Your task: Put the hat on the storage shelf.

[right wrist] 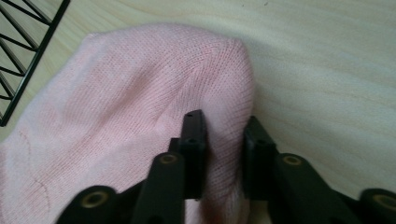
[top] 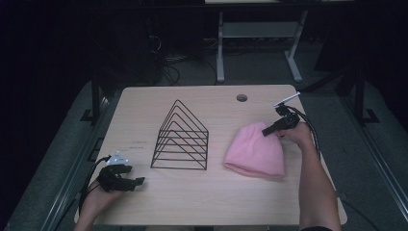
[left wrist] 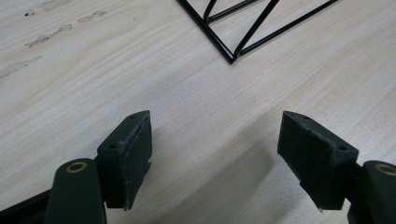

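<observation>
A pink knit beanie [top: 254, 151] lies flat on the right half of the wooden table [top: 202, 197]. My right gripper [top: 266, 131] rests at the hat's far right edge, and in the right gripper view its jaws pinch a fold of the beanie [right wrist: 140, 116] between the pads [right wrist: 194, 140]. A black wire file rack [top: 180, 139] stands at the table's middle. My left gripper [top: 137, 182] sits low at the near left corner, open with bare wood between its pads [left wrist: 126, 154]. A corner of the rack [left wrist: 231, 56] lies ahead of it.
A round cable hole [top: 242, 97] sits in the table's far right part. Beyond the far edge stand the legs of another desk [top: 220, 48] on a dark floor with cables. Faint scuff marks [left wrist: 42, 35] show on the wood by my left gripper.
</observation>
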A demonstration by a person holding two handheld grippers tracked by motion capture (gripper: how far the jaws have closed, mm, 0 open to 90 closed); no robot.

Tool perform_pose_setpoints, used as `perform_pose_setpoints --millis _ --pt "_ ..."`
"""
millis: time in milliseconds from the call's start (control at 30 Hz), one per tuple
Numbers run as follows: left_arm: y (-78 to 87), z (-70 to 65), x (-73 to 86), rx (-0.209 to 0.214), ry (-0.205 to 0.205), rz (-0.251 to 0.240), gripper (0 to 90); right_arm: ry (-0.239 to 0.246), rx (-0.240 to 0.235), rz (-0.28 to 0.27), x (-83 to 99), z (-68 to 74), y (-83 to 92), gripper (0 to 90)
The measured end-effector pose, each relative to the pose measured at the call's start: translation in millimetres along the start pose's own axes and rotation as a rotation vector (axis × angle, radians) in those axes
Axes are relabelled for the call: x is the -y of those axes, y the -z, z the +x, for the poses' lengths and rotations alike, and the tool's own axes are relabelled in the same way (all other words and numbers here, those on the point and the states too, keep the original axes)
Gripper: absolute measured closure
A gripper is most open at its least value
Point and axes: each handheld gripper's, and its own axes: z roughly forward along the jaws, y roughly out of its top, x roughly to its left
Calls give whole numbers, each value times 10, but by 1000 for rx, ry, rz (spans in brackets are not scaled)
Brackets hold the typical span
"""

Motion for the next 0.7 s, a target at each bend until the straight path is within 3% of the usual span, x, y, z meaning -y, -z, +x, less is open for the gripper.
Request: perform_pose_setpoints --millis 233,367,567,700 --pt "10 -30 -9 0 -3 3 263 -3 1 -19 80 62 79 779" --pt "11 -56 -15 3 -1 -5 263 -9 -8 -56 159 123 167 786" --pt "18 -71 -29 -9 -27 1 263 15 -10 -99 239 287 291 789" --pt "33 -70 -23 -10 1 -22 262 34 -3 -122 271 422 359 789"
